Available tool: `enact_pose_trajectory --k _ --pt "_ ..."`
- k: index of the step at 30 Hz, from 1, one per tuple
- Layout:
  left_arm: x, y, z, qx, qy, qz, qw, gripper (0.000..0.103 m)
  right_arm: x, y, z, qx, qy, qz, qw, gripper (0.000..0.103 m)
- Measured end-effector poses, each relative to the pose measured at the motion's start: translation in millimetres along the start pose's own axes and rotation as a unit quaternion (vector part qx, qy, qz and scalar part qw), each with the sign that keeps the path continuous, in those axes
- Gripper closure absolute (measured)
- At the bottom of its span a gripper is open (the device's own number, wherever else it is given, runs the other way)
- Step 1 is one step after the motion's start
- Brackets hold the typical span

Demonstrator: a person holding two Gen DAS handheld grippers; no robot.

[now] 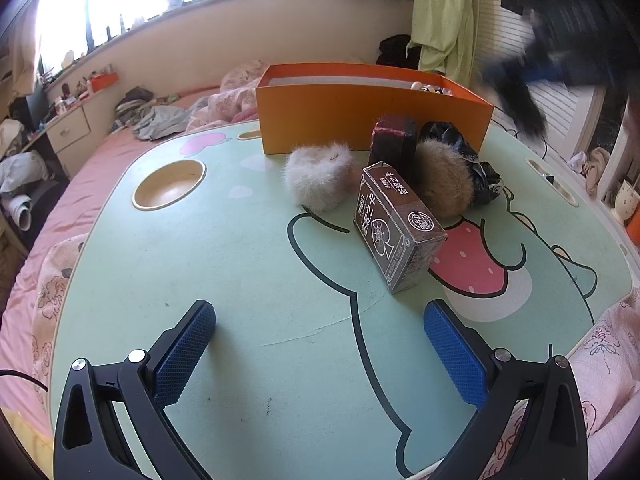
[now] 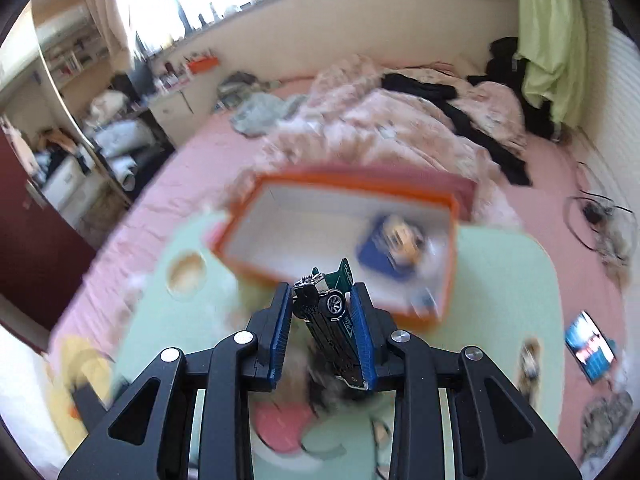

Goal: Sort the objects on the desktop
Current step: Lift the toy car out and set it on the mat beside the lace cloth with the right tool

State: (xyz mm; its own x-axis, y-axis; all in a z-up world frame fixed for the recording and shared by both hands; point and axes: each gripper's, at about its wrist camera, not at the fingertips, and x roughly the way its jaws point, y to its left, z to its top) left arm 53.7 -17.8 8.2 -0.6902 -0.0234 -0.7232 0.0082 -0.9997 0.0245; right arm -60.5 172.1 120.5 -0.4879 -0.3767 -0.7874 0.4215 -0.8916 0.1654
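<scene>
The right gripper is clamped on a little toy car, black and green, held on its side with a wheel facing up. It hangs above the green cartoon table, right at the near edge of the orange box, which is blurry but already has a blue and yellow thing lying inside.

The left gripper hovers low over the table with its blue pads spread wide apart, nothing between them. Ahead of it sits a brown card box, a white fluffy puff, a tan fluffy puff, a dark red case standing up and a crumpled black thing, all bunched just in front of the orange box.
</scene>
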Motion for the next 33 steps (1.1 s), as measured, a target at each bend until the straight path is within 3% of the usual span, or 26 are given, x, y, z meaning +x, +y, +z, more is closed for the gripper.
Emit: enact_pose_trajectory --k 4,8,14,16,17,19,21,24,29,33 --pt "0 1 0 0.000 0.000 0.000 1.0000 0.000 34 -11 -27 0.007 0.038 -0.024 0.999 0.072" --pt "0 1 0 0.000 0.000 0.000 1.0000 0.000 65 -18 -27 0.019 0.053 -0.036 0.998 0.072" --pt "0 1 0 0.000 0.000 0.000 1.0000 0.000 63 -4 -27 0.018 0.048 0.025 0.998 0.071" --pt "0 1 0 0.000 0.000 0.000 1.0000 0.000 54 -6 -27 0.042 0.023 0.044 0.998 0.069" --pt "0 1 0 0.000 -0.001 0.000 1.0000 0.000 50 -8 -30 0.052 0.010 0.048 0.997 0.066" --pt "0 1 0 0.000 0.000 0.000 1.0000 0.000 35 -12 -34 0.071 -0.025 0.050 0.996 0.045" --pt "0 1 0 0.000 0.000 0.000 1.0000 0.000 22 -11 -45 0.065 -0.045 0.048 0.996 0.037" --pt "0 1 0 0.000 0.000 0.000 1.0000 0.000 14 -2 -67 0.033 -0.039 0.028 0.998 0.037" --pt "0 1 0 0.000 0.000 0.000 1.0000 0.000 18 12 -107 -0.019 -0.019 -0.046 0.999 0.037" --pt "0 1 0 0.001 0.000 0.000 1.0000 0.000 31 12 -122 -0.030 0.011 -0.061 0.998 0.037"
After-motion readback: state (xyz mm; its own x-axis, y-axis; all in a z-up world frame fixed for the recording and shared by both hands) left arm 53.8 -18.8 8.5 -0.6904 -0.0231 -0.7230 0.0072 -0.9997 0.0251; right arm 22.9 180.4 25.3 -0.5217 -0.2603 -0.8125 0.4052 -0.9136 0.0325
